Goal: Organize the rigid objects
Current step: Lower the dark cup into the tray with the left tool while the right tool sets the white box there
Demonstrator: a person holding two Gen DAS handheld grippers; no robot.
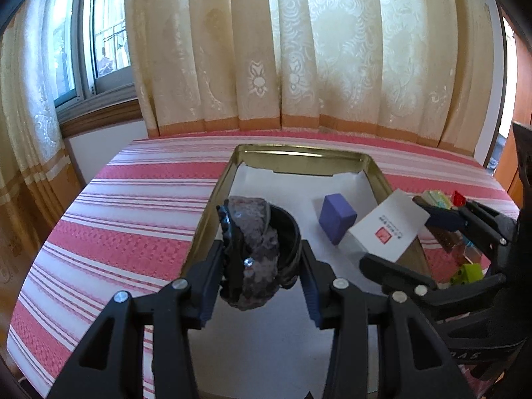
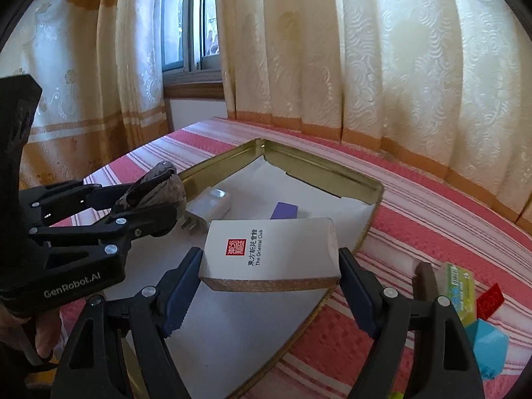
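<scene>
holding two items over the shallow gold metal tin with its white paper lining: your left gripper is clenched on a dark, sequinned, curved hair-accessory-like object, and your right gripper clamps a white printed card box by its side edges. both hang low above the tin, judged ready for setting down inside. a purple block and a white plug adapter already lie on the lining. small coloured items wait outside on the red-and-white striped tabletop. cream curtains and a window stand behind.
</scene>
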